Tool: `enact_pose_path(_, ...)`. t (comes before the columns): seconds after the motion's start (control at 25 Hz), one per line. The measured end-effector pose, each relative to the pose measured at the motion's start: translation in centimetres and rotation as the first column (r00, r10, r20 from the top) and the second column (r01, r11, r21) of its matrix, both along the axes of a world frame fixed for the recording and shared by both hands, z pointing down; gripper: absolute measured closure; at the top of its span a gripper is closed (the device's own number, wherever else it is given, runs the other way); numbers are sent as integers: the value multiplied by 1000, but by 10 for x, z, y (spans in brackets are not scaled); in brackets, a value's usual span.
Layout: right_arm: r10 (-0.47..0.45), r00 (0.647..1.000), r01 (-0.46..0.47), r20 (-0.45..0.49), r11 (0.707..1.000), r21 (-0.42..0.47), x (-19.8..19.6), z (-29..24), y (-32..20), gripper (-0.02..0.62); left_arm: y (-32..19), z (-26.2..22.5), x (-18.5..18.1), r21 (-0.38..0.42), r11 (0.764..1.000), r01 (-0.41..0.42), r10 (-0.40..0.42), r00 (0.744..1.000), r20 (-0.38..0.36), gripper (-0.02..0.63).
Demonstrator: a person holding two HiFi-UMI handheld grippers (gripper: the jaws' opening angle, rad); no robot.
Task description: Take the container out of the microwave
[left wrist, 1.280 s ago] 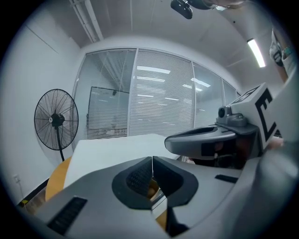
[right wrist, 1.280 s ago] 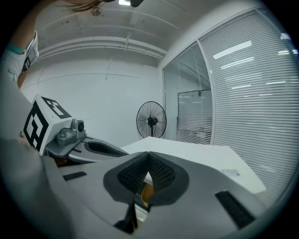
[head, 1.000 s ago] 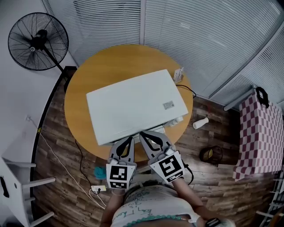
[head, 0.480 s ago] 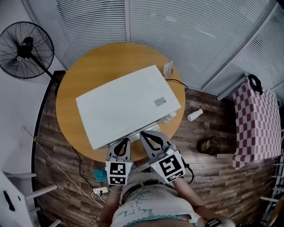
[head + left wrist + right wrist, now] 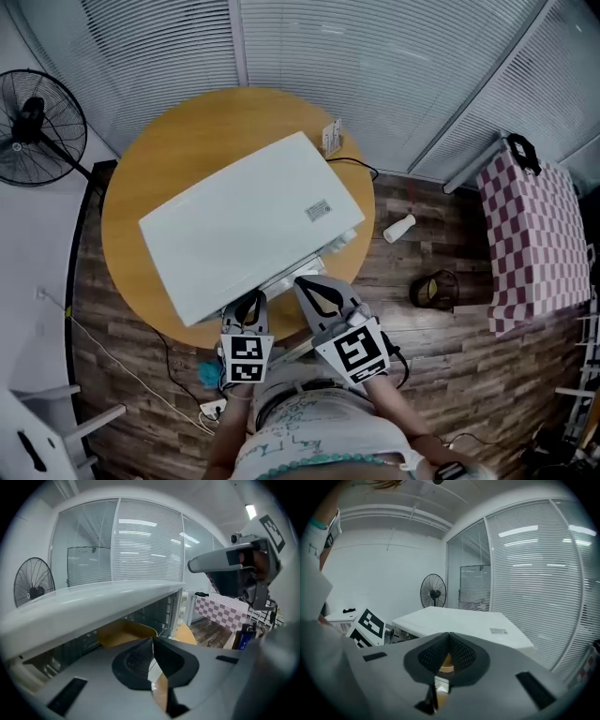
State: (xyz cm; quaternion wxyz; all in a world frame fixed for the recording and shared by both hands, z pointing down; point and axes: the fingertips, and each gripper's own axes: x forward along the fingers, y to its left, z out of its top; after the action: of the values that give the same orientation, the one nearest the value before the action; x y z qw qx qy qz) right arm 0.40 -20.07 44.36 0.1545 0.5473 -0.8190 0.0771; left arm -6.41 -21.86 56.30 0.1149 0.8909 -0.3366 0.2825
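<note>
Your left gripper (image 5: 247, 309) and right gripper (image 5: 307, 284), at the head view's lower centre, are both pressed together and empty, so spread one before catching the microwave (image 5: 239, 225) door (image 5: 151, 613) edge.

- Left gripper (image 5: 248, 305): fingers (image 5: 137, 658) pressed together, nothing between them, pointing forward and somewhat down.
- Right gripper (image 5: 309, 291): also closed and empty, just beside the left one.
</note>
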Motion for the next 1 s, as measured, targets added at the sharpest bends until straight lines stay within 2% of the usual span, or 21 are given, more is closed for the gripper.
enact_pose_path(0.2, 30, 1000, -30, -3, 1000, -7, 9, 2, 3, 601, -5, 6, 7, 9, 1000, -25, 25, 999, 27, 589)
enact_pose_path(0.52, 58, 998, -58, 0, 998, -23, 20, 6, 8, 601, -13, 20, 13, 63, 994, -94, 82, 981, 177, 573)
enact_pose_path(0.6, 58, 998, -58, 0, 998, -22, 21, 6, 8, 601, -14, 24, 15, 62, 991, -115, 100, 973, 210, 500)
enact_pose_path(0.76, 53, 999, -53, 0, 998, -31, 22, 8, 6, 601, -19, 35, 19, 57, 987, -150, 129, 952, 276, 488)
enact_pose_path(1.0, 46, 999, -46, 2, 998, -33, 25, 11, 5, 601, -20, 53, 27, 32, 974, -225, 195, 899, 393, 485)
